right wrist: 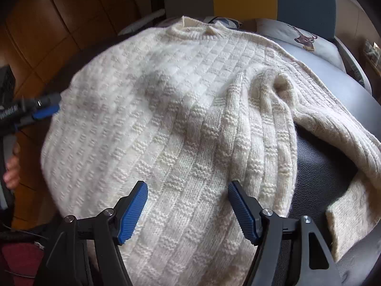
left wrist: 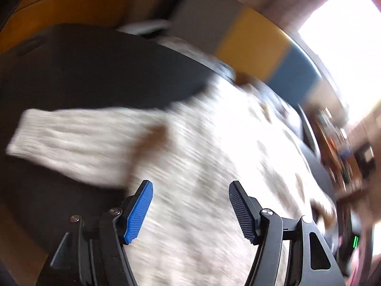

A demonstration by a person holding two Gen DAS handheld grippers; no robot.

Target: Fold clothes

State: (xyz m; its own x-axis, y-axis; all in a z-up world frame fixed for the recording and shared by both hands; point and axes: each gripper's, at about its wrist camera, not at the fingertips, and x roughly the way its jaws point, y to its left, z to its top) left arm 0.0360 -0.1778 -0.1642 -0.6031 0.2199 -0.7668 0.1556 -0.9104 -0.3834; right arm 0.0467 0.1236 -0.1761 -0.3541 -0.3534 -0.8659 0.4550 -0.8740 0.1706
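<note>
A cream knitted sweater (right wrist: 171,119) lies spread on a dark round table (right wrist: 316,166), collar at the far side, its right sleeve (right wrist: 345,157) bent back toward the near edge. In the blurred left wrist view the sweater (left wrist: 209,162) fills the middle and one sleeve (left wrist: 78,140) stretches left over the table (left wrist: 83,71). My left gripper (left wrist: 190,211) is open and empty above the sweater body; it also shows at the sweater's left edge in the right wrist view (right wrist: 45,109). My right gripper (right wrist: 188,211) is open and empty over the sweater's lower part.
A cushion with a deer print (right wrist: 300,40) lies on a grey-blue seat beyond the table. Wooden panels (right wrist: 59,23) stand at the back left. A bright window (left wrist: 345,47) is at the right. A hand (right wrist: 12,169) shows at the left edge.
</note>
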